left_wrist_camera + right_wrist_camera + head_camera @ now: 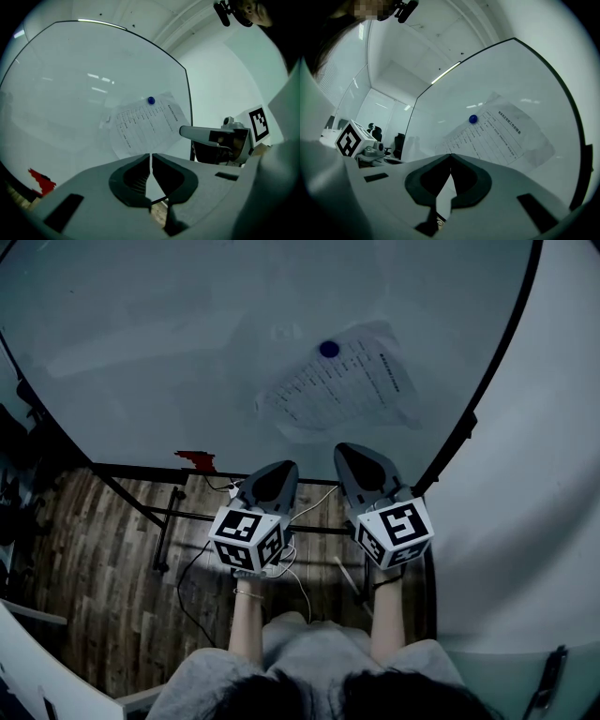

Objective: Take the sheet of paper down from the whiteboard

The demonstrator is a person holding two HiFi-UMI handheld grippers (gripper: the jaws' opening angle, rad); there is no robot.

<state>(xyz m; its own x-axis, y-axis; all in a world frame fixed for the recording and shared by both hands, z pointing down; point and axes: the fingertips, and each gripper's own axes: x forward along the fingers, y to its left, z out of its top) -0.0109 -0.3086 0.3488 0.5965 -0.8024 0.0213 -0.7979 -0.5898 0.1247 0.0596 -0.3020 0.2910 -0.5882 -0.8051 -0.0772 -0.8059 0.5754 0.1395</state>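
Printed white paper sheet (342, 385): rows of print, too small to read.
White marker cube, left (248, 537) and right (396, 531): black square codes, no letters.

Counts: 1 large white glossy whiteboard (187, 352) w/ black frame; 1 white printed paper sheet (342, 390); 1 round blue magnet (328, 349); 1 small red object (195, 459), kind unclear; 2 grey handheld grippers, i.e. left gripper (279, 467) & right gripper (351, 450); 2 black-and-white marker cubes (246, 536), 1 per gripper.
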